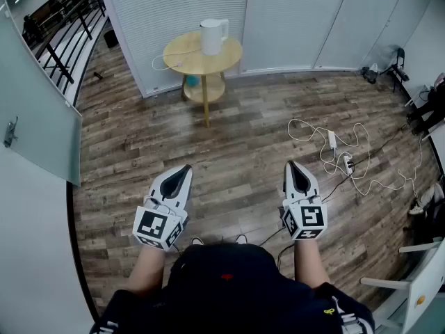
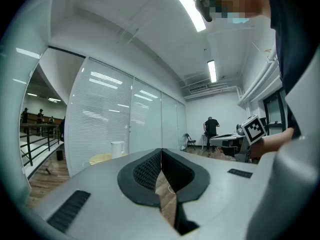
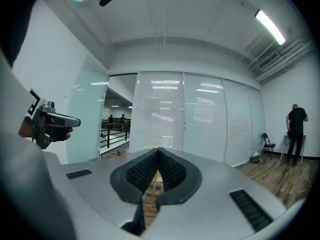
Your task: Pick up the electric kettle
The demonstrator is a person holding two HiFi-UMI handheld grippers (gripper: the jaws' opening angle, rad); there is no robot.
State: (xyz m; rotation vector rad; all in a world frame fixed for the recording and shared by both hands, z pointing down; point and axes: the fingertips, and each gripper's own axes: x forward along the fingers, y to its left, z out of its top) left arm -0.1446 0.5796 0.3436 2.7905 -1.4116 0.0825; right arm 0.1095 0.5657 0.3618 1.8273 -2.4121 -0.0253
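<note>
A white electric kettle (image 1: 213,36) stands on a round yellow side table (image 1: 188,60) by the blinds at the far end of the room. It shows small in the left gripper view (image 2: 117,149) and just above the jaws in the right gripper view (image 3: 165,142). My left gripper (image 1: 185,168) and right gripper (image 1: 290,165) are held level close to the person's body, far from the kettle. Both are shut, tips together, with nothing between them.
A white power strip (image 1: 345,163) with tangled cables lies on the wood floor at the right. A glass panel (image 1: 38,127) stands at the left, a railing (image 1: 66,33) beyond it. A person (image 2: 211,132) stands far off by desks.
</note>
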